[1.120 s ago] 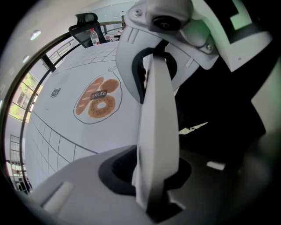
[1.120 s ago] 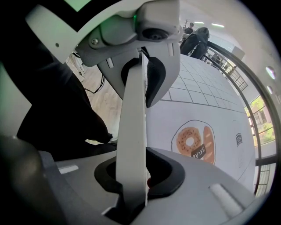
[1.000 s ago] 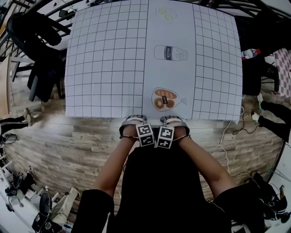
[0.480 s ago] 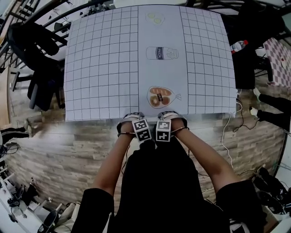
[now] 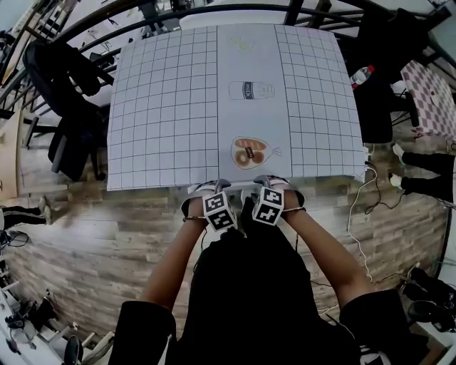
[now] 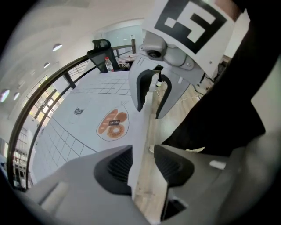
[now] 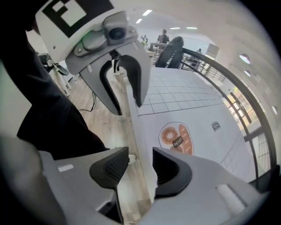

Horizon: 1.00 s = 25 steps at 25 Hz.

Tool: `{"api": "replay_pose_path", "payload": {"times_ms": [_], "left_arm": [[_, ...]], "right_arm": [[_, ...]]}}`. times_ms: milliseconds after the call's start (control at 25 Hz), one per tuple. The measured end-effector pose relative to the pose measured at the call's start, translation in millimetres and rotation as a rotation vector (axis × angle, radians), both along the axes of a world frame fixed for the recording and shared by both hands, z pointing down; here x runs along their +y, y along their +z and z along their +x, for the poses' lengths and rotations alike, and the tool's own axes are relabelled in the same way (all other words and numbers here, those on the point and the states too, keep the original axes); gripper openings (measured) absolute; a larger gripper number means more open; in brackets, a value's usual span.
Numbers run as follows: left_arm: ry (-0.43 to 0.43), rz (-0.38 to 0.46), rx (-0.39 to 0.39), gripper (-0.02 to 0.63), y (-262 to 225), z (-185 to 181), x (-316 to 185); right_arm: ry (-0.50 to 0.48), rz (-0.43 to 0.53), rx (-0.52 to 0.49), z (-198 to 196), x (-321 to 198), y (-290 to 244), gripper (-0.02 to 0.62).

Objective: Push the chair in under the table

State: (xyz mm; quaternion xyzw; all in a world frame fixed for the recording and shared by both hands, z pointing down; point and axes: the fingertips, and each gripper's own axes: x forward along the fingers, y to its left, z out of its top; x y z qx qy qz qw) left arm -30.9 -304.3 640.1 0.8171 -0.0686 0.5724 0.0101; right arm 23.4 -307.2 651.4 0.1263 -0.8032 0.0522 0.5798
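Observation:
The table (image 5: 171, 107) carries a white grid cloth with printed bread (image 5: 251, 152) and milk (image 5: 251, 90) pictures. Both grippers hang side by side just over its near edge (image 5: 235, 180), pointing steeply down. The jaws of my left gripper (image 6: 142, 167) are opening, and only table edge and wooden floor show between the pads. My right gripper (image 7: 140, 169) is opening too, with nothing between its pads. A black mass (image 6: 219, 110) fills the person's side; I cannot tell whether it is chair back or clothing. No chair seat shows.
Black office chairs stand left of the table (image 5: 68, 107) and at its right (image 5: 377, 78). A water bottle (image 5: 361, 73) lies near the right one. Cables (image 5: 363, 207) trail over the wooden floor. A dark railing (image 5: 214, 8) runs behind the table.
Both grippers have lifted toward the camera at the table's near edge, their marker cubes tilting outward. Their jaws have come apart. The table sits a little higher in view.

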Motion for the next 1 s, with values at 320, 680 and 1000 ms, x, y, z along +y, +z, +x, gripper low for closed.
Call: {"api": "replay_pose_path", "payload": {"times_ms": [320,680,1000], "left_arm": [[-0.273,-0.015,0.287,0.127,-80.3,2.1,19.2],[-0.430,0.098,0.694,0.011,-190.6,2.4,37.0],[-0.526,0.213,0.882,0.011,-234.8,-4.3,44.3]], "right_arm": [[0.277,0.103,-0.211,6.8,5.4,-85.9,0.152],[0.553,0.128,-0.565,-11.2,25.5,-180.6,0.023],[0.724,0.369,-0.814,-9.6,36.0,-244.5,-0.002]]}}
